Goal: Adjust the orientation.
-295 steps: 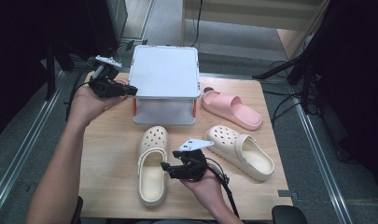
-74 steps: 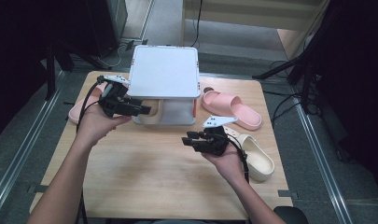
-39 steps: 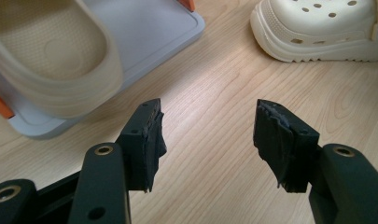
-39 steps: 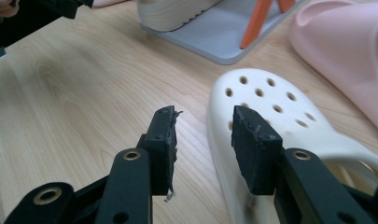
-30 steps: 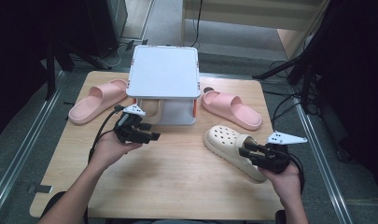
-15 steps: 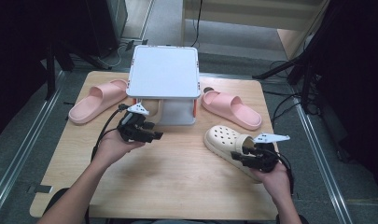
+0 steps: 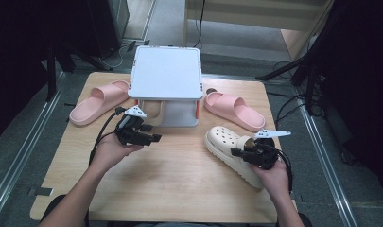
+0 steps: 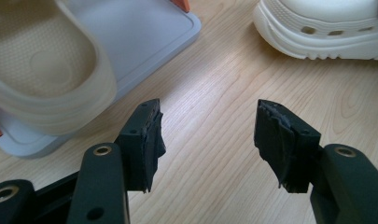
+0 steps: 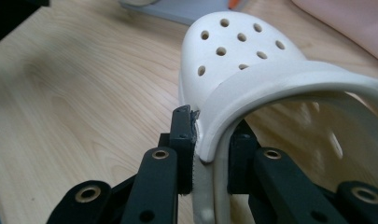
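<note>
In the high view, I see my right hand-held gripper at the lower right of the frame, set against the side wall of a cream clog that lies on the wooden desk. The clog's perforated toe points toward the upper left of the frame. My left hand-held gripper sits left of centre, just below a white two-tier shoe rack at the top middle. A second cream clog shows on the rack's lower shelf, under the top plate. One pink slide lies at the upper left, another pink slide to the right of the rack, just above the clog I am working on.

In the left gripper view, the left hand-held gripper stands wide open with nothing between its jaws, bare desk beneath them. The heel of the shelved clog fills the upper left, resting on the rack's grey shelf. The other clog's sole crosses the upper right corner.

In the right gripper view, the right hand-held gripper has just been closing, and its jaws pinch the clog where the heel strap meets the side wall: one jaw outside, one inside. The toe holes face away toward the top of the frame. A pink slide edges into the upper right corner.
</note>
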{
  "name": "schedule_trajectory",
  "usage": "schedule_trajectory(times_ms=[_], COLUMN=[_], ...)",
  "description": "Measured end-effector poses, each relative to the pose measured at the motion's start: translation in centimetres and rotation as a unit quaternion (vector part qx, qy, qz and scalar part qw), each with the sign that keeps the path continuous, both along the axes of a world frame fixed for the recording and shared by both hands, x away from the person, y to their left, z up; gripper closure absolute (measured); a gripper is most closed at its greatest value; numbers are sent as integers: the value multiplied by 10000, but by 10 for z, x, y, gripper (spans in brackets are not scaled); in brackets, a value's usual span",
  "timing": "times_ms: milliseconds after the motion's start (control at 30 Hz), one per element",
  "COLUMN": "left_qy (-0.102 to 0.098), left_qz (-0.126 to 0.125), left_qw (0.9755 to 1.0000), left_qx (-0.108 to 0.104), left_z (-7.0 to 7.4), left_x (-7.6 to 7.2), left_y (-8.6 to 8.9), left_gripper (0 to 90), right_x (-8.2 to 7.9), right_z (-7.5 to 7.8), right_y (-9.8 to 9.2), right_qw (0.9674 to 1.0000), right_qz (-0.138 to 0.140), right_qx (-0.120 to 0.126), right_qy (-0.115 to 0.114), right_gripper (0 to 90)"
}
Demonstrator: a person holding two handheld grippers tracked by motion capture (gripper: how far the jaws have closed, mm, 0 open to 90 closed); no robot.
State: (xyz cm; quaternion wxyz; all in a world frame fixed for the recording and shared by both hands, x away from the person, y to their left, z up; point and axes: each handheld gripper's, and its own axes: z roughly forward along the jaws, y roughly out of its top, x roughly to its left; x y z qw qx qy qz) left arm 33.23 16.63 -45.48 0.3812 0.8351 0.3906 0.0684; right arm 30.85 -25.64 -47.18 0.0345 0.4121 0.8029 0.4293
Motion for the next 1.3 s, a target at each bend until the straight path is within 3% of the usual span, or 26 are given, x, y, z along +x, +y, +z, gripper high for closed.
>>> schedule_trajectory(times_ms=[200, 400, 567, 733, 967, 1067, 1300], left_qy=[-10, -22, -13, -42, -2, 43, 86], left_qz=[88, 185, 272, 283, 261, 245, 285], left_qw=[10000, 9998, 9996, 9992, 9994, 9995, 9995], left_qx=[-15, -24, -21, -262, -206, -189, -97], left_z=[0, -1, -2, 1, 1, 0, -4], left_x=[-5, -11, -16, -24, -31, -33, -34], left_y=[6, 13, 18, 20, 18, 18, 17], left_gripper=[419, 420, 422, 517, 602, 603, 567], right_x=[-3, 0, 3, 3, 6, 6, 6], right_z=[10, 14, 14, 12, 5, -1, -15], right_y=[29, 59, 80, 99, 128, 139, 151], right_qw=[9993, 9978, 9967, 9950, 9921, 9915, 9887], right_qz=[311, 555, 747, 953, 1222, 1271, 1475], right_qx=[133, 99, 18, -71, -169, -96, -176], right_qy=[-175, -342, -310, -305, -249, -242, -177], right_gripper=[777, 777, 776, 774, 772, 772, 770])
